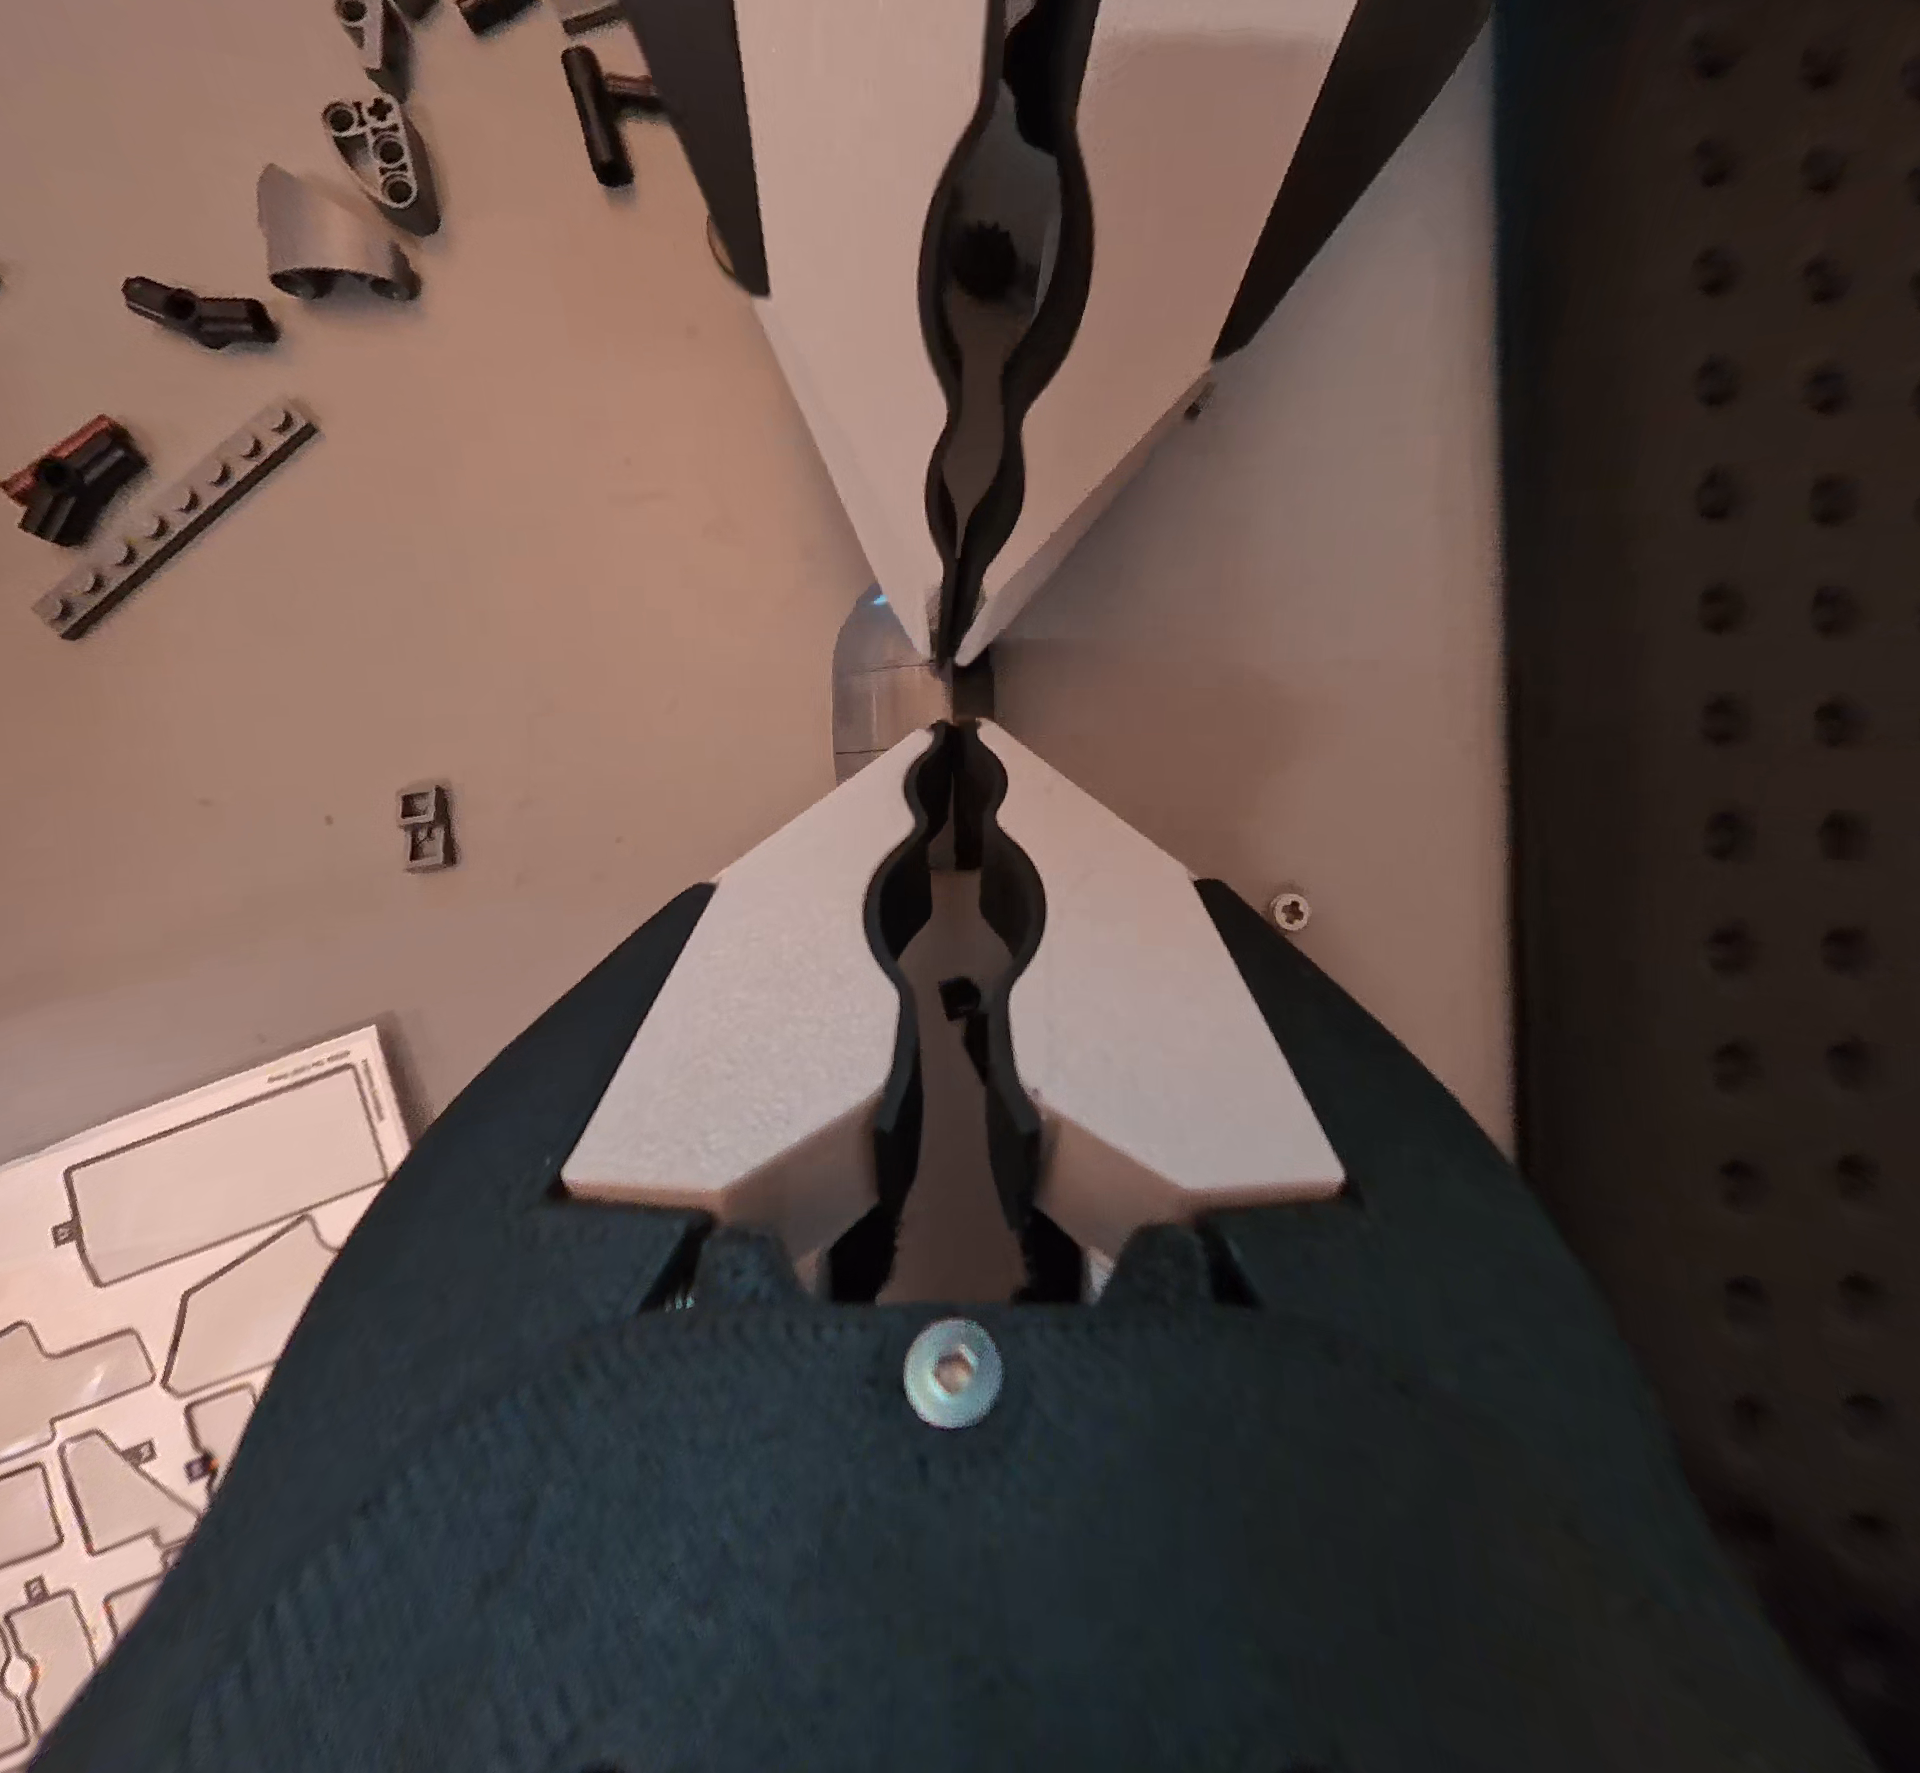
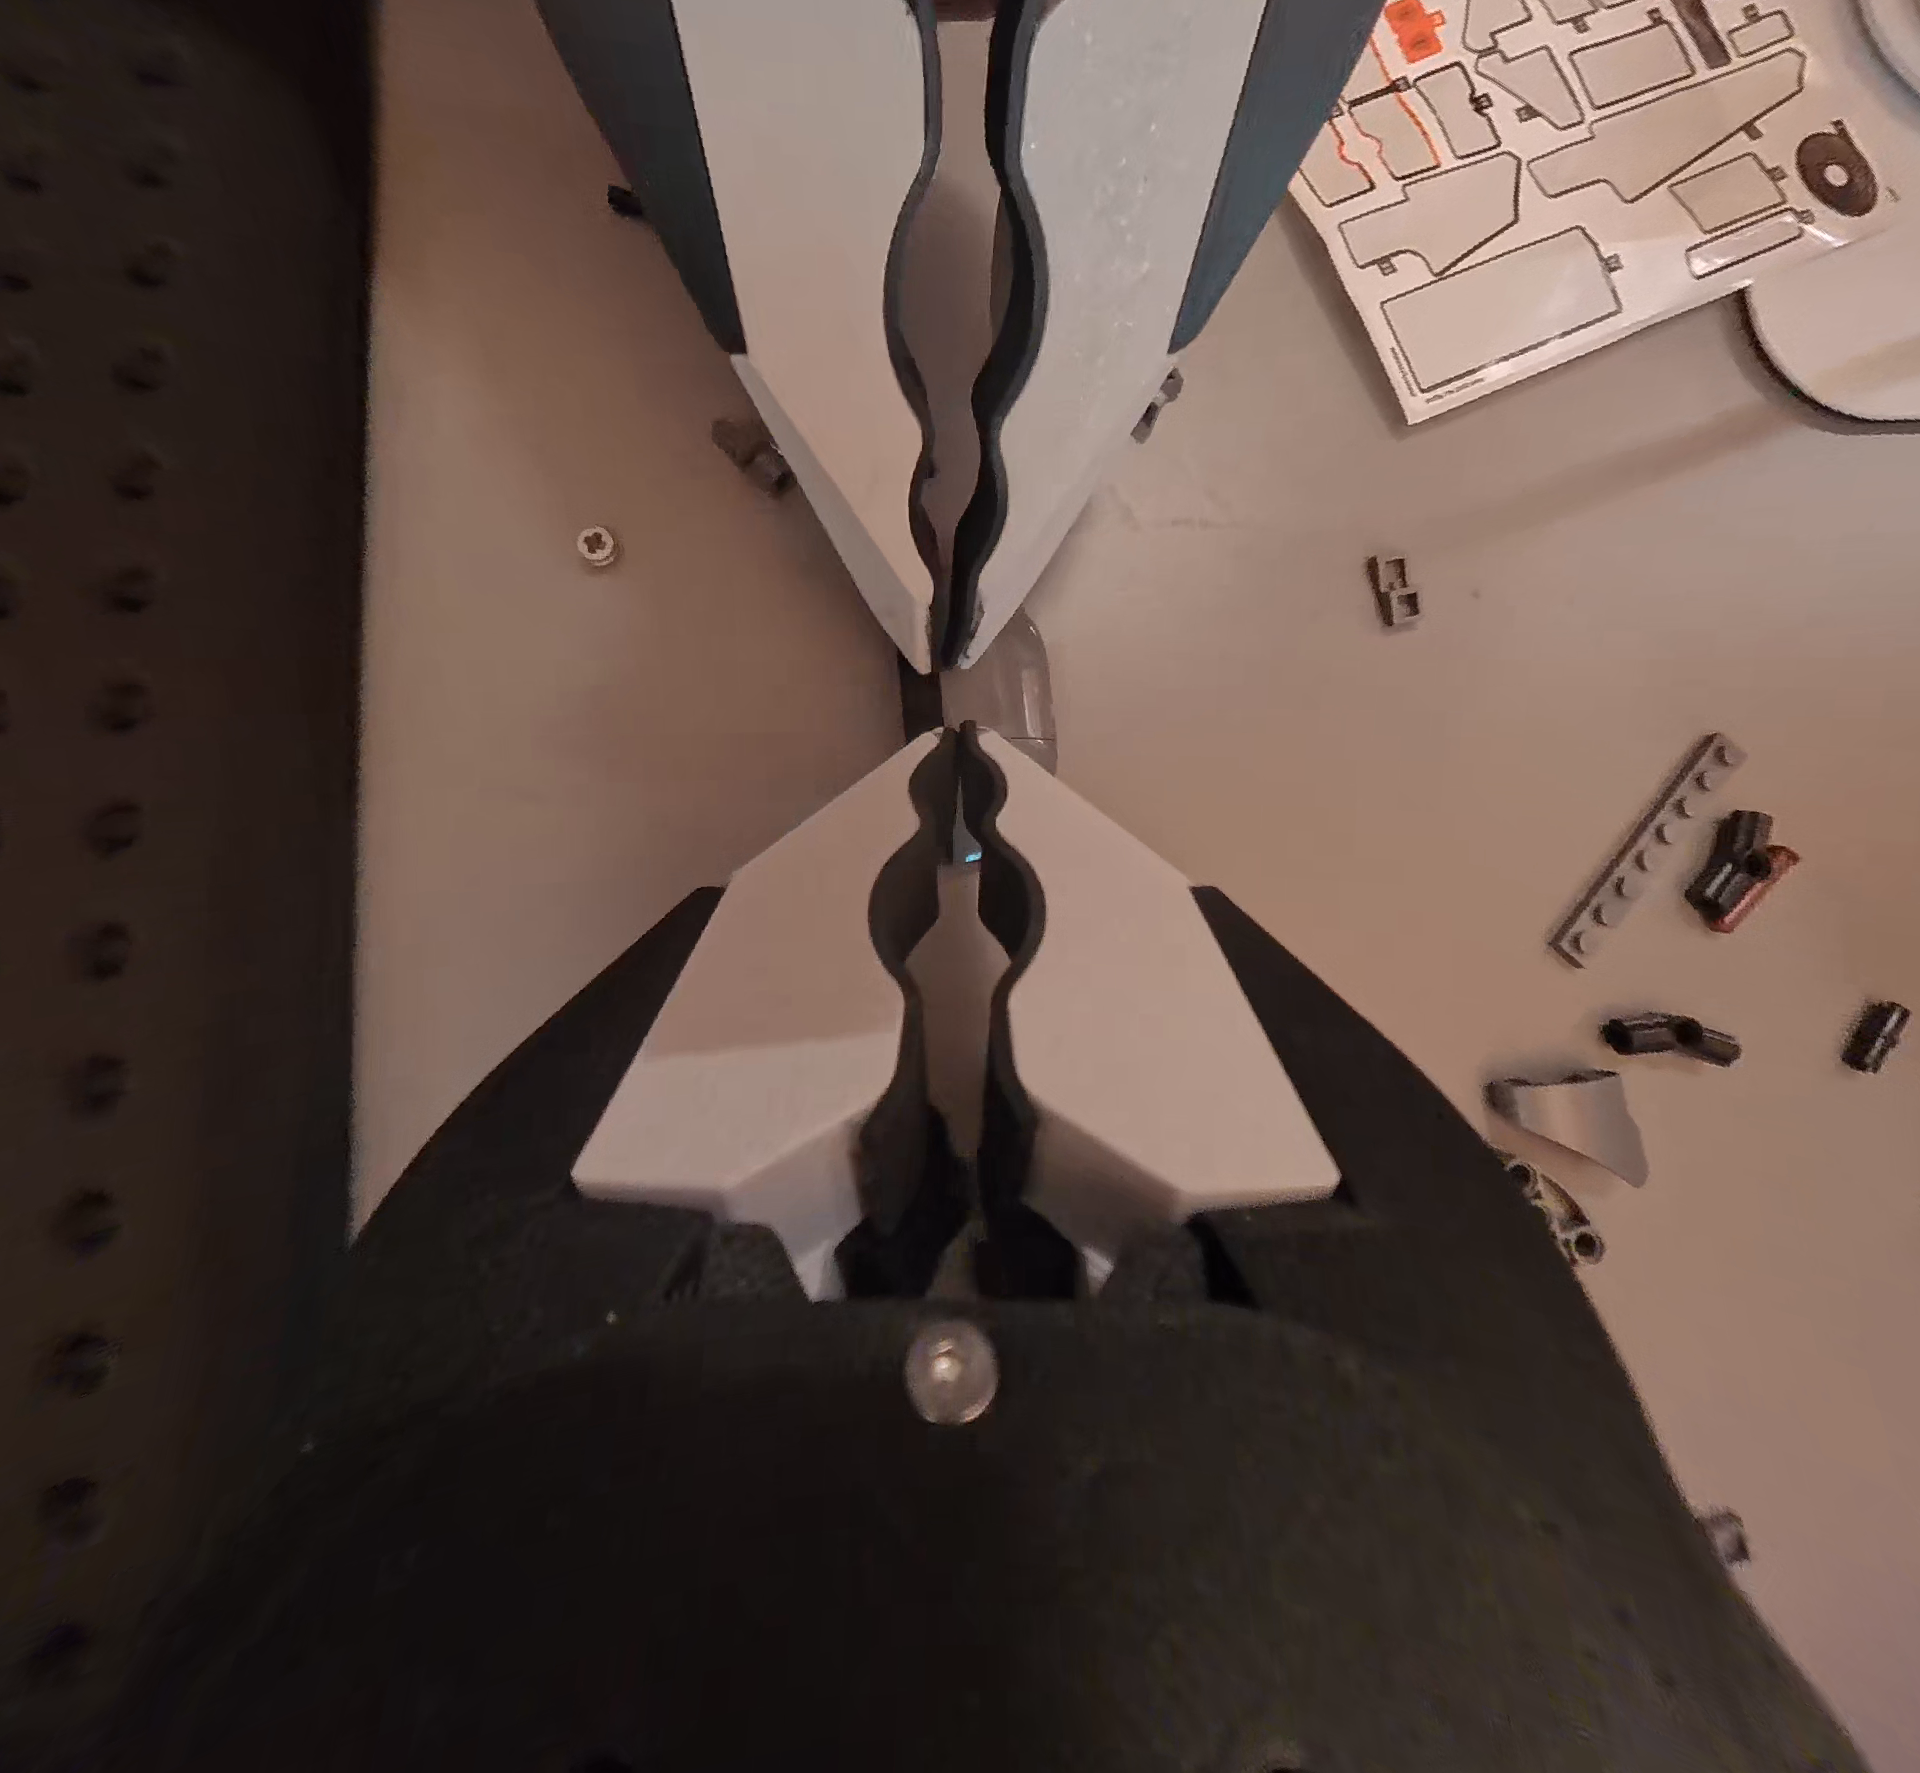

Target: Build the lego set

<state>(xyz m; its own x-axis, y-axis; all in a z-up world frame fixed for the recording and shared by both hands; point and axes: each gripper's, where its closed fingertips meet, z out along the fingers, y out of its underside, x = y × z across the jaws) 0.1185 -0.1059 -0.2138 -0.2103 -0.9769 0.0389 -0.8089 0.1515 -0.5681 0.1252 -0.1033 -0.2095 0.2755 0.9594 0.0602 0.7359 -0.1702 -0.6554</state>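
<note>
My left gripper (image 1: 951, 736) and my right gripper (image 2: 956, 736) meet tip to tip just above the beige table. Both are shut. The left one pinches a small black piece (image 1: 971, 693), which also shows in the right wrist view (image 2: 920, 697). The right one pinches a small grey curved piece (image 2: 1023, 684), which also shows in the left wrist view (image 1: 873, 695). The two pieces touch between the tips; their joint is hidden by the fingers. In the left wrist view the right gripper (image 1: 948, 655) comes in from the top. In the right wrist view the left gripper (image 2: 940, 658) comes in from the top.
Loose parts lie on the table (image 1: 582, 580): a long grey plate (image 1: 177, 518), a grey curved panel (image 1: 322, 237), black connectors (image 1: 203, 310) and a small grey bracket (image 1: 426, 824). A sticker sheet (image 2: 1558, 165) lies nearby. A black perforated mat (image 1: 1714, 684) borders the table. Less than 4 cm separates the two grippers' tips.
</note>
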